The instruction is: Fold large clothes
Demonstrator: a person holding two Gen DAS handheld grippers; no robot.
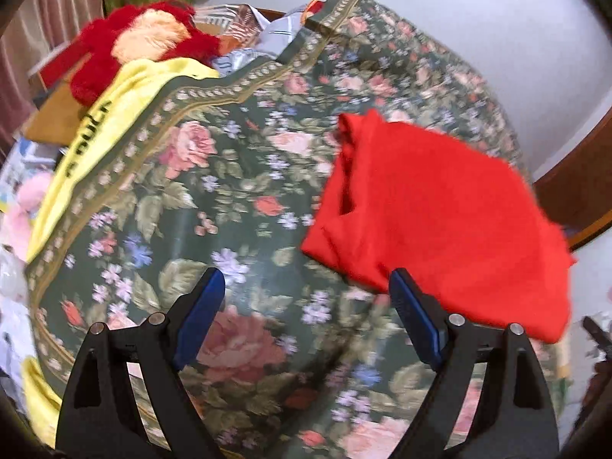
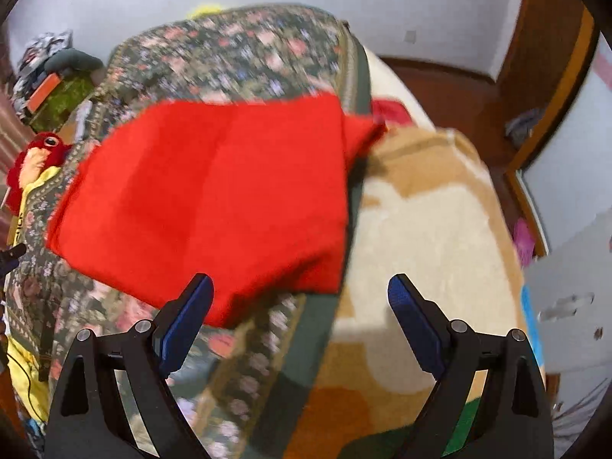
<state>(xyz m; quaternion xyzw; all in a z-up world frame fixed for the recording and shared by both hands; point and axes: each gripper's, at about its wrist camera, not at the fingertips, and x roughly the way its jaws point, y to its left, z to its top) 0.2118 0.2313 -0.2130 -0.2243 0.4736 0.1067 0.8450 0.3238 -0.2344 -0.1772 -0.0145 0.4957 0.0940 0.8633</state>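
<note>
While both jaws gape, folded red garment (image 1: 440, 214) just beyond.

A folded garment (image 2: 214, 206) lies on the bedspread (image 1: 214, 206) by its right edge (one corner overhanging). A blanket (image 2: 420, 229) lies right of that edge. A plush toy (image 1: 149, 38) sits at the bedspread's far left corner.

A lived-in bedroom at home: a bed under a floral bedspread (image 1: 248, 191), a beige blanket (image 2: 428, 237) along one edge, a red plush toy (image 1: 149, 38) near its far corner, wooden trim (image 2: 550, 88) against white walls.
</note>
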